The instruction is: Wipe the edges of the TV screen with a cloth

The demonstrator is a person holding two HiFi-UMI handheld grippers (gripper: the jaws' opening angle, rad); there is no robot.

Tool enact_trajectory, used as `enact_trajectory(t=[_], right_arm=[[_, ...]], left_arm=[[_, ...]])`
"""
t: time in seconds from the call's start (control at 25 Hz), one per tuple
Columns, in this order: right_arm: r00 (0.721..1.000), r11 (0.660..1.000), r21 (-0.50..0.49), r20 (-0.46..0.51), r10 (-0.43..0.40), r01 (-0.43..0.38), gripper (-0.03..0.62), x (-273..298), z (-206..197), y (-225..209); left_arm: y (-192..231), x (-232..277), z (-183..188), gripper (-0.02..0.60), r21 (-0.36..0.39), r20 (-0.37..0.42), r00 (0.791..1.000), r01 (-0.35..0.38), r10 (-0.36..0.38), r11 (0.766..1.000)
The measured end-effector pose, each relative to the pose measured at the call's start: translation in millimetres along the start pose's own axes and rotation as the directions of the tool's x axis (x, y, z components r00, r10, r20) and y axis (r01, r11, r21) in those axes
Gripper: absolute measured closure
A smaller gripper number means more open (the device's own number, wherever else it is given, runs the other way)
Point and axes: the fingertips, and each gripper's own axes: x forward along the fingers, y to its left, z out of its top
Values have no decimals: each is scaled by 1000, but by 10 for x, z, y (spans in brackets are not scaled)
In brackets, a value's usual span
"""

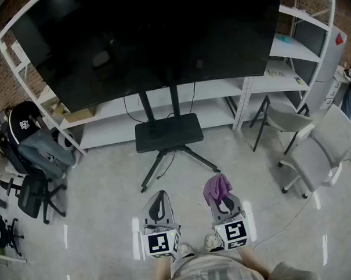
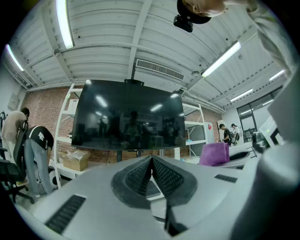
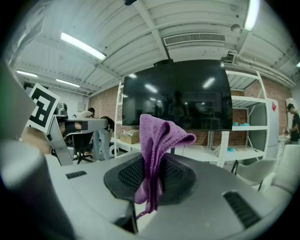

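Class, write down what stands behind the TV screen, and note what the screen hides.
Behind the TV screen stands white shelving against a brick wall, with a cardboard box on a low shelf. The screen covers the shelves' middle; anything there cannot be seen.

Cloth (image 3: pixel 157 140) is showing purple knit against dark grey ribbed pads (image 3: pixel 130 175) of the pale grey right gripper (image 3: pixel 151 159). TV screen (image 1: pixel 153 39) is reading glossy black, shelving (image 1: pixel 220 89) white, brick wall (image 2: pixel 44 110) reddish-brown. Cube (image 1: pixel 236 232) on that gripper is carrying black-and-white square markers.
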Motion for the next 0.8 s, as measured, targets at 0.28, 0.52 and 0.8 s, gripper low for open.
enact_trajectory(t=[0.28, 0.52, 0.8], right_arm=[[999, 999, -21, 24, 38, -37, 531, 84, 78, 66], [996, 995, -44, 21, 85, -84, 531, -23, 91, 2], [997, 997, 34, 45, 63, -65, 531, -208, -92, -367]], left_arm=[[11, 9, -3, 566, 17, -7, 1000, 0, 0, 1000], [-106, 24, 35, 566, 43, -5, 1000, -12, 13, 999], [-165, -11, 45, 566, 53, 2, 997, -78, 78, 996]])
